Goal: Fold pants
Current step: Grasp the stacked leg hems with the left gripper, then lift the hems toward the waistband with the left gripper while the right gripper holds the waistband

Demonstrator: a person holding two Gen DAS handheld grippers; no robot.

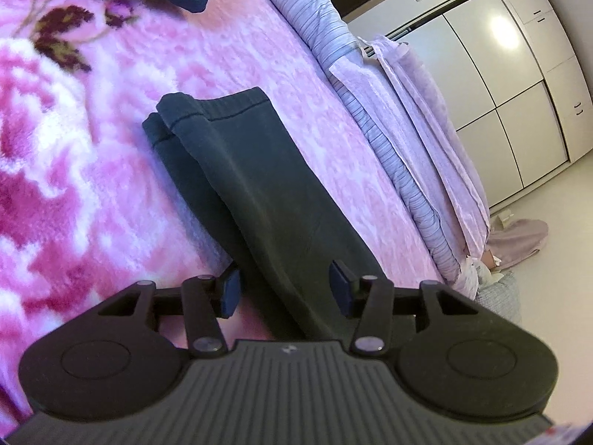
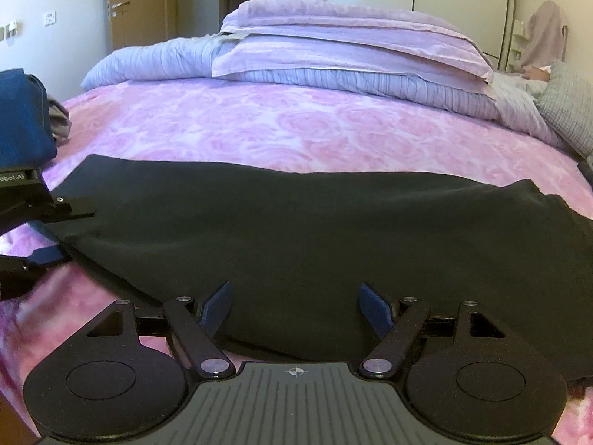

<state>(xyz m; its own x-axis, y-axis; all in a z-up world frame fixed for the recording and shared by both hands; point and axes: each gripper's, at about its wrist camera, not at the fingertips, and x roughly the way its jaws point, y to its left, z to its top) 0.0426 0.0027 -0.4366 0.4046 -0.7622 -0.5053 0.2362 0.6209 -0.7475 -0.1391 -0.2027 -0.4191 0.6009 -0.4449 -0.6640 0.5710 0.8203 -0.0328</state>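
Dark pants [image 1: 259, 185] lie flat on the pink floral blanket [image 1: 92, 185], legs stacked, cuffs at the far end in the left wrist view. My left gripper [image 1: 287, 291] stands open over the near end of the legs, a blue pad on each side of the fabric. In the right wrist view the pants [image 2: 296, 230] stretch sideways across the bed. My right gripper [image 2: 296, 309] is open at their near long edge, nothing between its fingers. The left gripper [image 2: 44, 233] shows at the left end of the pants, its jaws apart.
A blue folded garment [image 2: 22, 122] lies on the bed at the left. Folded lilac quilts and pillows [image 2: 333, 48] are piled at the bed's far side. White wardrobe doors [image 1: 500, 92] stand beyond the bed. A wooden door [image 2: 144, 3] is at the back.
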